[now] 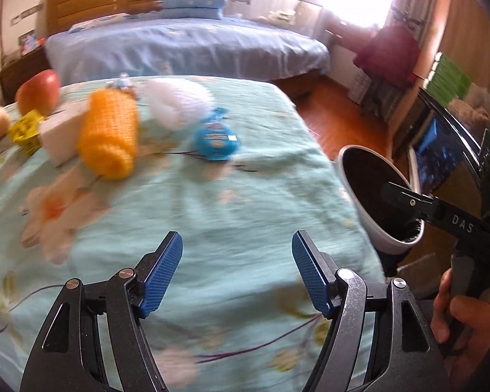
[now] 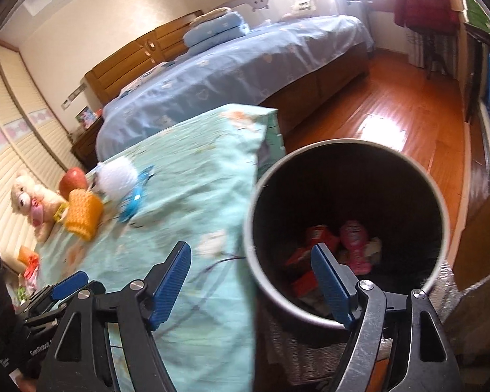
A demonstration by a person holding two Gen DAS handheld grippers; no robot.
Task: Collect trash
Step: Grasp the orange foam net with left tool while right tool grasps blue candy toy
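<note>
Both grippers are seen spread with nothing between the fingers: left gripper (image 1: 236, 272) over the floral cloth (image 1: 212, 196), right gripper (image 2: 250, 282) above the bin (image 2: 261, 228) beside the table. In the bin, one pink wrapper (image 2: 354, 245) and some red wrappers (image 2: 317, 238) are visible. On the cloth, one blue wrapper (image 1: 216, 138), one white puff (image 1: 176, 104), one orange woven cup (image 1: 109, 134), one apple (image 1: 37, 91) are counted, path unobstructed.
</note>
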